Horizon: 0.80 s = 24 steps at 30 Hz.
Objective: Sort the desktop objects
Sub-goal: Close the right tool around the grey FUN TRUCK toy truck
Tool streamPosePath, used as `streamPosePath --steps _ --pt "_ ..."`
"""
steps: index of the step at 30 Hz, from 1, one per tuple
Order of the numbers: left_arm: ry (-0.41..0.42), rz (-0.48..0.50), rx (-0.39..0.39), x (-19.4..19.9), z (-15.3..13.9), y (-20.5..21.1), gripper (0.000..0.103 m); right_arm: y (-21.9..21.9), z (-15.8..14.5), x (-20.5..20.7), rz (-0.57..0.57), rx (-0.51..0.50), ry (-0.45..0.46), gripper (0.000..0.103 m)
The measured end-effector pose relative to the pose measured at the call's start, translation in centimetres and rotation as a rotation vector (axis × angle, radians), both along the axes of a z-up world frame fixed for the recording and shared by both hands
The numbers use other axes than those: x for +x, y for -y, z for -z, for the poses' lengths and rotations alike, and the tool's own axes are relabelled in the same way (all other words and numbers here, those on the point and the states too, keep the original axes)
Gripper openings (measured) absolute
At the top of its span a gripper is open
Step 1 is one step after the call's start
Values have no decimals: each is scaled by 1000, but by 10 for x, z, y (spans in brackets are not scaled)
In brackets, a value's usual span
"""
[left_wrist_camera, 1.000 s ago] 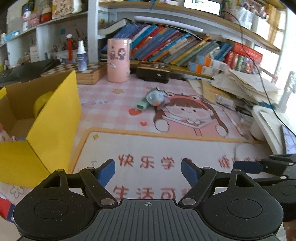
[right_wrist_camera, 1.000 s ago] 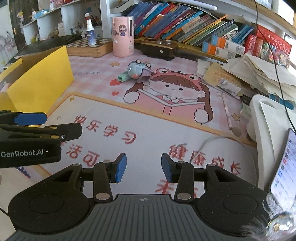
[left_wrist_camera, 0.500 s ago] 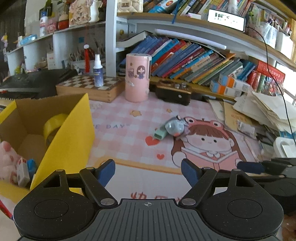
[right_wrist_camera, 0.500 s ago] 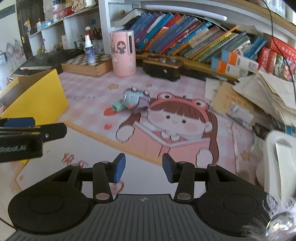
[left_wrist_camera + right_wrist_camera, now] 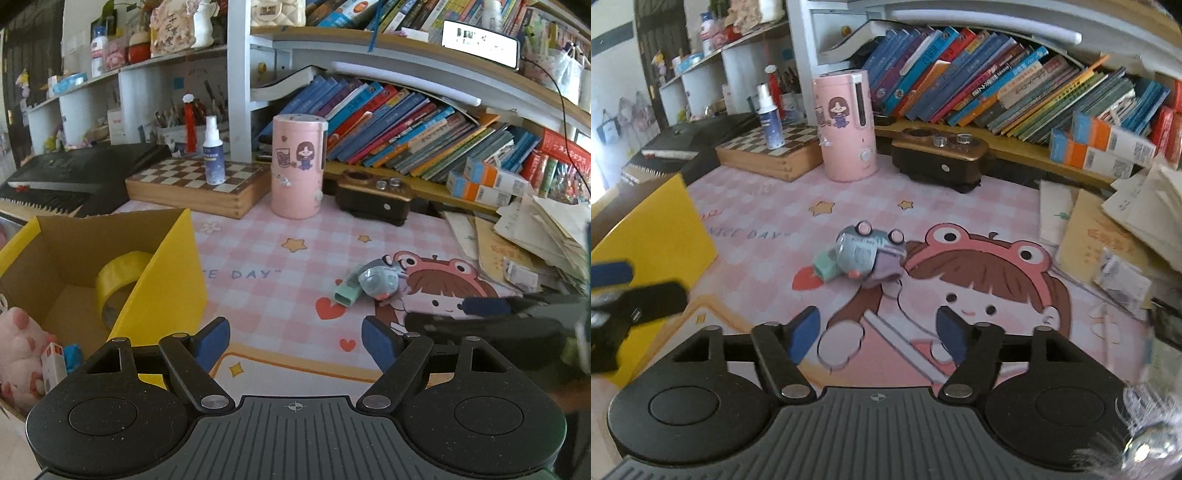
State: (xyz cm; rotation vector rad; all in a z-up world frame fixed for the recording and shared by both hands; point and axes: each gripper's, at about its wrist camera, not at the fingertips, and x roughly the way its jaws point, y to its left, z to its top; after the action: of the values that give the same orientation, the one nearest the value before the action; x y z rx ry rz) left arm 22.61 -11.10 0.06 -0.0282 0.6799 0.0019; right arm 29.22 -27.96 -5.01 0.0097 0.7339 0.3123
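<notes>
A: Right, we log the right gripper (image 5: pixel 877 332) first: lower centre of its own view, blue pads spread wide, jaws just been opening, nothing between them but the pink cartoon desk mat (image 5: pixel 960 221).

B: Agreed. We note the left gripper (image 5: pixel 297 341) likewise parted wide and empty, low in its view. Part of it shows blurred at the left edge of the right wrist view.

A: The task's thing, then. We see a small grey-blue round toy with pink knobs and a mint-green handle (image 5: pixel 862 254) lying on the mat, centre of the right view, above and slightly left of the gap between the pads. Not touched.

B: In the left view we place it centre right, just beside the printed frog-hat girl's head.

A: Yellow cardboard box (image 5: pixel 166 280) at the left of the left view, open-topped. Inside we count a roll of yellow tape (image 5: pixel 118 277), a pink plush toy (image 5: pixel 18 354), and some small items too blurred to name.

B: Background, upper centre: tall pink cylinder with a cartoon sticker (image 5: pixel 297 166), wooden chessboard box (image 5: pixel 195 186) bearing a small white spray bottle (image 5: pixel 214 151).
</notes>
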Motion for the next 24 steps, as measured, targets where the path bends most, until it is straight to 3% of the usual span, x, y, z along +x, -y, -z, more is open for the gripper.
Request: streamPosePath --steps 3,7,18,24 --pt "-8 -6 6 1 1 -1 81 -3 7 18 9 15 14 84" --pt "-18 -12 12 2 1 -2 81 -7 19 37 -14 21 34 86" --pt "-25 -35 25 2 1 -3 81 -18 36 69 -5 64 18 85" --pt "-29 -43 34 3 2 -2 81 -19 43 81 14 97 2 77"
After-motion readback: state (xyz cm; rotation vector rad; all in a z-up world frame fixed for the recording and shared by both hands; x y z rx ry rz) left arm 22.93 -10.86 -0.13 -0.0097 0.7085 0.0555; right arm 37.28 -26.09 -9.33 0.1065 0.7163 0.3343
